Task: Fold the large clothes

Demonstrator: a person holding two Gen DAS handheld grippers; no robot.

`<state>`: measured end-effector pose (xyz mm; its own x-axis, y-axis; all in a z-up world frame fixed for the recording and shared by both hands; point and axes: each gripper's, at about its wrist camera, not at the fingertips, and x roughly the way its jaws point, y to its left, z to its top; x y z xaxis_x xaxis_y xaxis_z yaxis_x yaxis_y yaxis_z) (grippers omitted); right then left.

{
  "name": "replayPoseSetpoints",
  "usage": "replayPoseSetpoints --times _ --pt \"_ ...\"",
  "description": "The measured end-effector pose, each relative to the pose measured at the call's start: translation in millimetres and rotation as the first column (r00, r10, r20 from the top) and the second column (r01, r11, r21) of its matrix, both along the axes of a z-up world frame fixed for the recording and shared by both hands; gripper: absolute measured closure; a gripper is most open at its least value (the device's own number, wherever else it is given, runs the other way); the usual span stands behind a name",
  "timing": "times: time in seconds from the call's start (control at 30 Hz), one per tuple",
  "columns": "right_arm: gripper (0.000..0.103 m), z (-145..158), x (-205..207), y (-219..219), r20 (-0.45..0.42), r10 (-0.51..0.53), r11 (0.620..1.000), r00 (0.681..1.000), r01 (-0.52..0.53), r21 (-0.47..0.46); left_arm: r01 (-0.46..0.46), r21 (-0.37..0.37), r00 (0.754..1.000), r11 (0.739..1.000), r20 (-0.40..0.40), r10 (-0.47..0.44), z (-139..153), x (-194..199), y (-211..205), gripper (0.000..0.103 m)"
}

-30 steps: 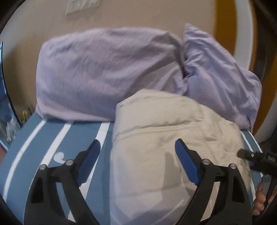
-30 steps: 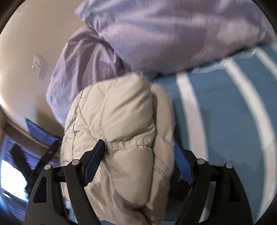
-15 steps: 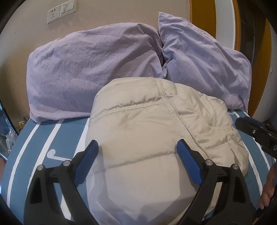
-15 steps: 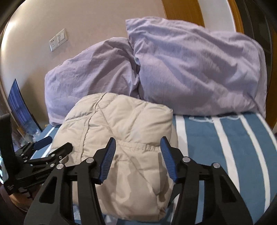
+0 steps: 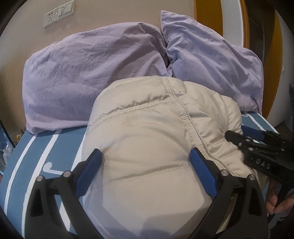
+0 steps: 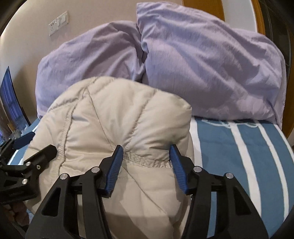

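A beige quilted puffer jacket (image 5: 152, 132) lies bundled in a thick fold on the blue striped bed; it also shows in the right wrist view (image 6: 117, 125). My left gripper (image 5: 145, 161) is open, its blue fingers wide apart over the jacket's near side. My right gripper (image 6: 145, 156) is open with its fingers either side of a stitched seam on the jacket's right part. The right gripper also shows at the right edge of the left wrist view (image 5: 257, 145), and the left gripper at the left edge of the right wrist view (image 6: 25, 154).
Two lilac pillows (image 5: 88, 69) (image 6: 211, 66) lean against the beige wall behind the jacket. The blue sheet with white stripes (image 6: 242, 156) spreads to the right. A wall socket plate (image 5: 58, 12) is above. A dark screen (image 6: 11, 106) stands at the left bed edge.
Both grippers levelled out and drew back to face the pillows. The right gripper's fingers, wide around the jacket bundle a second ago, now stand closer together over it. The jacket sits more squarely in front.
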<state>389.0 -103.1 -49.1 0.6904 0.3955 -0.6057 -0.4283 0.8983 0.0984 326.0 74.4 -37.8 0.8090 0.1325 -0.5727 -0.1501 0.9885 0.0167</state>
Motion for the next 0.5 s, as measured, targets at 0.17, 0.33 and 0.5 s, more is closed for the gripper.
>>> replayPoseSetpoints --times 0.17,0.33,0.5 --pt "0.048 -11 10 1 -0.044 0.004 1.000 0.999 -0.004 0.008 0.008 0.001 1.000 1.000 0.006 -0.008 -8 5 -1 0.006" --pt "0.048 -20 15 1 -0.072 0.001 0.999 0.997 0.002 0.034 0.005 0.000 1.000 1.000 0.011 -0.005 -13 9 -2 0.004" --pt "0.044 -12 12 -2 -0.085 -0.007 0.999 0.996 0.010 0.038 -0.007 0.020 1.000 1.000 0.010 0.006 -8 1 -5 0.004"
